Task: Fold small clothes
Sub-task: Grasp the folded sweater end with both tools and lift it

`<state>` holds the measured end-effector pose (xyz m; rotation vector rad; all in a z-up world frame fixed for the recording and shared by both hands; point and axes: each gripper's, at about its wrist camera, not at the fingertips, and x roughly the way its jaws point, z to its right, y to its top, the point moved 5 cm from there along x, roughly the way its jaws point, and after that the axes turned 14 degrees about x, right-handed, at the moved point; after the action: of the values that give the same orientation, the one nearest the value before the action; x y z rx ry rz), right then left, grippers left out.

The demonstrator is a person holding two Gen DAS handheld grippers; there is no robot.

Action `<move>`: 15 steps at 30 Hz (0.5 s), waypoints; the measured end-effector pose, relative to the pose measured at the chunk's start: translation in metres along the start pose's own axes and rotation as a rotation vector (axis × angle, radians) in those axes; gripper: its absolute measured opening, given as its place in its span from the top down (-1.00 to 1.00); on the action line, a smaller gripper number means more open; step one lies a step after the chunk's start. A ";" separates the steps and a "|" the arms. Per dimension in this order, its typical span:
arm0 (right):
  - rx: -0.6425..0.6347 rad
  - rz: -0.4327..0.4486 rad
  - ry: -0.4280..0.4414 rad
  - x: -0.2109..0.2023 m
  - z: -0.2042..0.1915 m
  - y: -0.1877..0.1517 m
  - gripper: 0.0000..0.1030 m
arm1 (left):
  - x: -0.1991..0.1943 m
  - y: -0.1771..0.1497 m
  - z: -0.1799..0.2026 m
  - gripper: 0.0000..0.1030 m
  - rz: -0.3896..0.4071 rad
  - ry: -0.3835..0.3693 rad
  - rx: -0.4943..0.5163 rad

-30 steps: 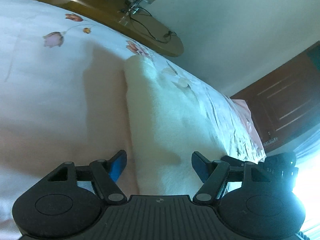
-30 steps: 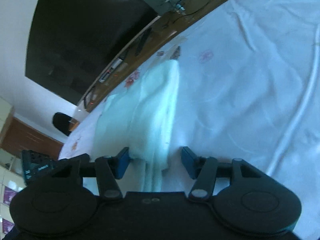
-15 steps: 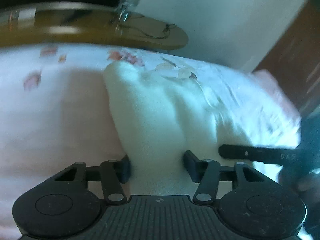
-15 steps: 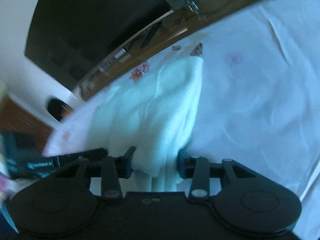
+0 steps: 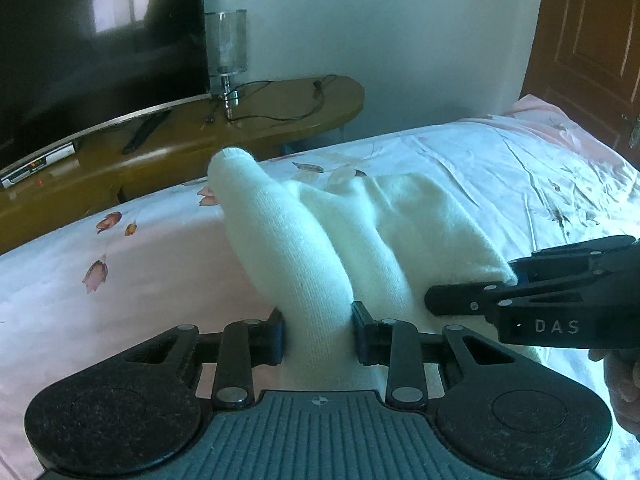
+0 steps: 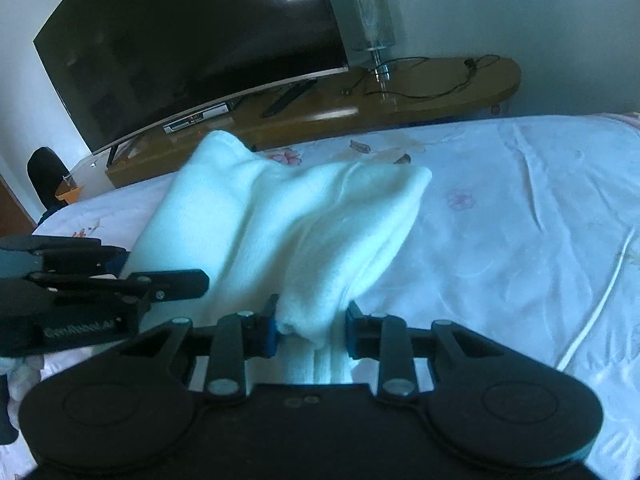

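Observation:
A white knitted garment point(image 5: 360, 236) lies bunched on the floral bedsheet point(image 5: 140, 272). My left gripper point(image 5: 318, 334) is shut on its near left edge, which is lifted off the bed. My right gripper point(image 6: 308, 330) is shut on the near right edge of the same garment point(image 6: 288, 224). The right gripper also shows in the left wrist view point(image 5: 540, 308), close beside the left one. The left gripper shows in the right wrist view point(image 6: 100, 296). The garment's far end rests on the bed.
A wooden TV stand point(image 5: 200, 136) runs along the bed's far edge, with a large dark TV point(image 6: 192, 40), a glass lamp point(image 5: 226, 52) and cables. A brown door point(image 5: 588, 48) stands at the right. A white cord point(image 6: 600, 300) lies on the sheet at right.
Both grippers went from open around the garment's near edge to shut on it. They then lifted it, and both views tilted up towards the TV stand.

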<state>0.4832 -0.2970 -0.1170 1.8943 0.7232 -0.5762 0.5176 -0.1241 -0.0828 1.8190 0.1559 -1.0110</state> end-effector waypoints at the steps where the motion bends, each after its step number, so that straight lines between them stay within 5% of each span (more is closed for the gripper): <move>1: -0.006 0.006 -0.002 -0.002 -0.001 0.001 0.43 | -0.003 0.000 0.001 0.36 0.000 0.003 0.000; 15: -0.090 0.021 0.044 -0.016 -0.073 -0.020 0.43 | -0.081 -0.051 -0.036 0.36 0.029 0.074 -0.031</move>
<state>0.4637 -0.2278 -0.0898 1.8341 0.7449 -0.4821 0.4593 -0.0441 -0.0572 1.8263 0.1888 -0.9175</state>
